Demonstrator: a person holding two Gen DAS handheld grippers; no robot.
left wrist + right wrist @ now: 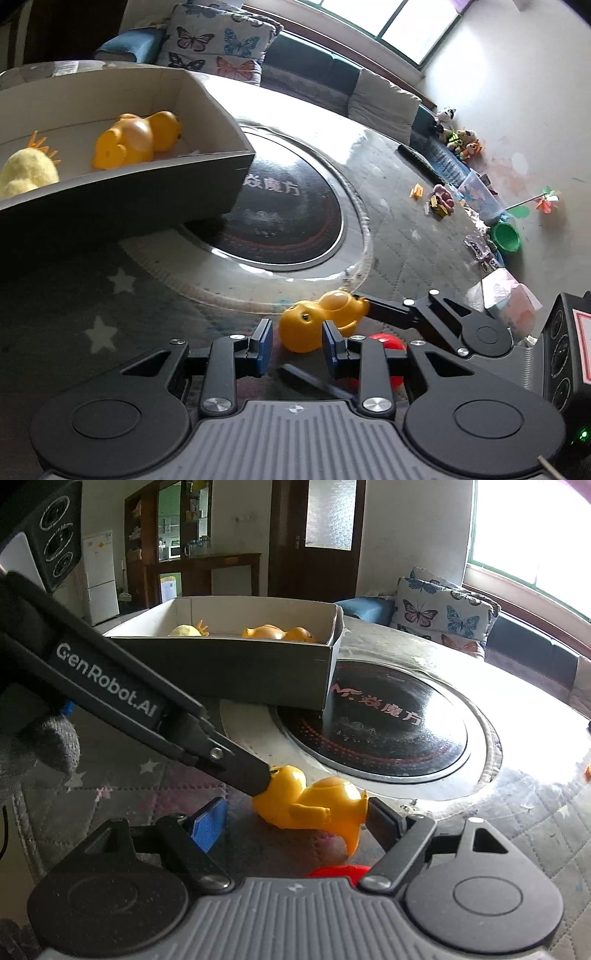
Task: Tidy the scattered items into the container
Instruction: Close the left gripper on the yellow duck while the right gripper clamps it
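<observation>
A yellow rubber duck lies on its side on the quilted table cover. My left gripper has its blue pads narrow on either side of the duck's head, and its tip rests on the head in the right wrist view. My right gripper stands wide around the duck's body; its right finger touches the tail and its blue pad stays apart. The open cardboard box holds another duck and a yellow plush chick. A red ball lies under the grippers.
A round black cooktop is set into the table beside the box. A sofa with a butterfly cushion runs behind. Toys and a green bowl lie on the floor at right. A gloved hand holds the left gripper.
</observation>
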